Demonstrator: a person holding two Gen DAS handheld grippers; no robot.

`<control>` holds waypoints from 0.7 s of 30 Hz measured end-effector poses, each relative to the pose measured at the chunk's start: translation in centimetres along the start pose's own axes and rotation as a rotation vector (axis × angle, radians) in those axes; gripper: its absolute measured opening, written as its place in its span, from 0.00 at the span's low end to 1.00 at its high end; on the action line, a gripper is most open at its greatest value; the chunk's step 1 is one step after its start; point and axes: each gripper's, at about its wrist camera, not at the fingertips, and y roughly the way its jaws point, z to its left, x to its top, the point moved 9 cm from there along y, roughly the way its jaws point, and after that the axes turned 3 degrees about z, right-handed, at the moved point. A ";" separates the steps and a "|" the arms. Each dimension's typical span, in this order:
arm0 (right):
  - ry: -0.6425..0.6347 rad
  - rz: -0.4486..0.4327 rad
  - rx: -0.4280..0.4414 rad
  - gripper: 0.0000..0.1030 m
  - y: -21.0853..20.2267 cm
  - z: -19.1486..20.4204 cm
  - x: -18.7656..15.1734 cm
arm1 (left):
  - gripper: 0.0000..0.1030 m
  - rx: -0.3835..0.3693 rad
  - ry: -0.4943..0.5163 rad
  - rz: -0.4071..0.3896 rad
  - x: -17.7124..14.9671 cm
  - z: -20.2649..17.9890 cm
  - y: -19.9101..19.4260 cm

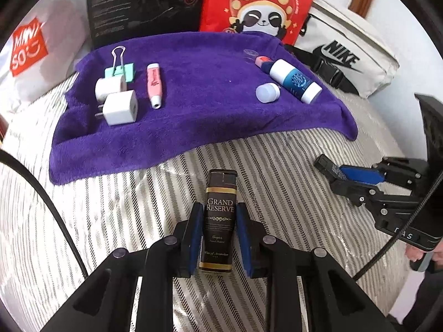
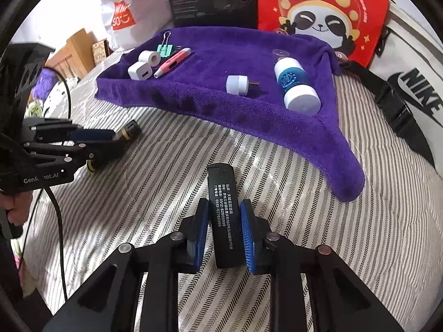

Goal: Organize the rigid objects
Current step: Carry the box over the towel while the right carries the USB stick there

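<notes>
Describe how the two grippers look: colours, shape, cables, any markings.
Both are black angular linkages with silver pivot pins and blue ribbed pads. The left gripper bears white "GenRobot.AI" lettering and trails a black cable. The right gripper also trails a black cable.

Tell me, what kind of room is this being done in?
Most likely a bedroom at home: the work surface looks like a bed under a striped cover, with a purple towel spread on it, and shopping bags and a Nike bag propped behind.
</notes>
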 end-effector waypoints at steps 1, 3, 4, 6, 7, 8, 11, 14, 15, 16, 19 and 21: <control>-0.001 -0.004 -0.001 0.22 -0.2 0.1 0.1 | 0.23 0.018 -0.007 0.000 -0.1 0.4 -0.2; 0.002 -0.018 0.009 0.22 -0.7 0.2 0.4 | 0.22 0.026 -0.006 -0.002 0.0 0.8 -0.6; 0.005 -0.024 0.015 0.22 -0.9 0.3 0.7 | 0.22 0.025 -0.008 -0.004 0.0 0.9 -0.8; 0.008 -0.031 0.013 0.22 -1.2 0.2 1.1 | 0.22 0.034 -0.010 -0.009 0.3 1.3 -1.3; 0.012 -0.037 0.009 0.22 -1.4 0.1 1.4 | 0.22 0.040 -0.008 -0.012 0.4 1.4 -1.4; 0.016 -0.043 0.010 0.22 -1.6 0.0 1.8 | 0.22 0.044 -0.009 -0.017 0.6 1.6 -1.7; 0.008 -0.050 0.021 0.22 -1.9 0.1 2.5 | 0.22 0.052 -0.003 -0.027 1.1 1.9 -2.4; 0.008 -0.063 0.037 0.22 -2.2 0.2 3.4 | 0.22 0.061 0.009 -0.035 1.7 2.1 -3.0; 0.008 -0.066 0.035 0.22 -2.2 0.2 3.7 | 0.23 0.061 0.009 -0.037 2.0 2.2 -3.2; 0.004 -0.070 0.032 0.22 -2.3 0.2 4.0 | 0.22 0.060 0.010 -0.042 2.2 2.2 -3.4; -0.004 -0.075 0.037 0.22 -2.4 0.5 4.5 | 0.22 0.055 0.011 -0.054 2.8 2.4 -4.0; -0.006 -0.077 0.038 0.22 -2.5 0.6 4.8 | 0.22 0.053 0.009 -0.060 3.2 2.5 -4.2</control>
